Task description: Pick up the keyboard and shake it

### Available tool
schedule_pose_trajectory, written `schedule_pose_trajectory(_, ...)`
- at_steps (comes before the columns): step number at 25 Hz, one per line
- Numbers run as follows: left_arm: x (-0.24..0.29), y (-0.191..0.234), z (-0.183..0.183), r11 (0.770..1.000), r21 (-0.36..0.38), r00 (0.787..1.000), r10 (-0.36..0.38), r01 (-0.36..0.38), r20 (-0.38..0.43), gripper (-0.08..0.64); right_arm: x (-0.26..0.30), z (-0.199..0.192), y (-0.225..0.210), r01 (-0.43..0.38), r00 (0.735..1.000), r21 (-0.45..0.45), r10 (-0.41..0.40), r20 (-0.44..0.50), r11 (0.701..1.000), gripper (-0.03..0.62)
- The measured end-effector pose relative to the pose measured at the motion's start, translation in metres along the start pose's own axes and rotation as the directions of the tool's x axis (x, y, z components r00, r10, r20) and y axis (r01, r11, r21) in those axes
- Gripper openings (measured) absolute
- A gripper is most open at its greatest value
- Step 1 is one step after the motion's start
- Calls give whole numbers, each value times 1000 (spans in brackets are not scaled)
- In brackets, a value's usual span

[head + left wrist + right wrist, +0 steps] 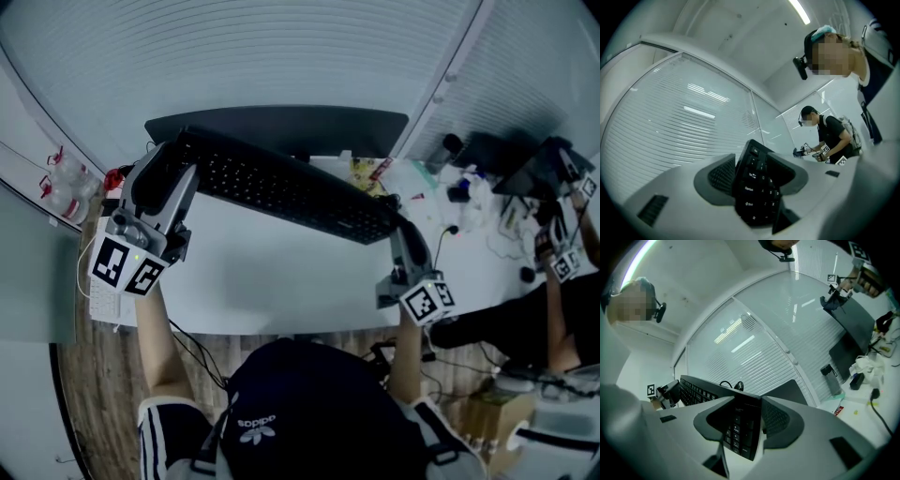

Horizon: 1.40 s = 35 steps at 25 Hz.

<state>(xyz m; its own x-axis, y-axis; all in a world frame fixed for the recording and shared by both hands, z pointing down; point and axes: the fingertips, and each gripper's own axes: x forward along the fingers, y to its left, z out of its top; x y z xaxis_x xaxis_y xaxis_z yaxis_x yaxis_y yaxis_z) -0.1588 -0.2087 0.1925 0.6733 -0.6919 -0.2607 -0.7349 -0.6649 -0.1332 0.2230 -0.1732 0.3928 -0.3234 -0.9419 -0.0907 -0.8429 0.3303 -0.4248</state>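
Observation:
A long black keyboard (281,187) hangs in the air above the white desk (272,281), held at both ends and tilted. My left gripper (173,155) is shut on its left end; in the left gripper view the key rows (757,187) stand edge-on between the two dark pads. My right gripper (398,225) is shut on the right end, and the right gripper view shows the number-pad end (740,427) clamped between the pads, with the rest of the keyboard (701,392) stretching away to the left.
A dark monitor (281,127) stands behind the keyboard. Bottles (66,183) sit at the far left. Clutter, cables and a flask (450,145) lie at the right, where another person (562,281) works with grippers. White blinds (234,56) close off the back.

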Motion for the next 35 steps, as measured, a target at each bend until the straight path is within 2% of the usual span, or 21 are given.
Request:
schedule_pose_trajectory(4,6,10,-6,1000,-17,1000,-10,10,-18,210,15,-4,-7,4,1000,35,-4,8,999,158)
schedule_pose_trajectory(8,-2,2,-4,999,-31,1000,-17,17,-10,210,-2,0,-1,6,1000,24,-6,-3,1000,158)
schedule_pose_trajectory(12,5,10,-9,1000,-29,1000,0,-1,-11,207,18,4,-3,6,1000,16,-6,2,1000,161)
schedule_pose_trajectory(16,-2,10,-7,998,-58,1000,-10,10,-11,206,5,5,2,-4,1000,12,4,4,1000,160)
schedule_pose_trajectory(20,3,12,-13,997,-75,1000,0,-1,-12,206,12,8,-5,31,999,-13,-31,-14,999,161)
schedule_pose_trajectory(22,-2,7,-9,996,-90,1000,-15,15,1,204,-2,11,-2,16,1000,-3,-16,1,1000,160)
schedule_pose_trajectory(24,1,9,-6,997,-80,1000,-15,16,10,204,7,12,-4,5,1000,7,-5,22,1000,161)
schedule_pose_trajectory(27,0,6,-6,997,-80,1000,-7,7,8,204,6,14,-2,20,1000,-13,-20,5,1000,163)
schedule_pose_trajectory(30,-2,7,-4,994,-100,999,-33,35,18,193,6,13,-5,-17,1000,7,17,23,1000,163)
schedule_pose_trajectory(32,0,13,-4,994,-104,1000,-22,24,22,193,22,21,-2,-4,999,0,4,34,1000,163)
schedule_pose_trajectory(35,-3,17,0,995,-99,1000,2,0,27,193,18,24,11,-13,999,-18,13,30,1000,163)
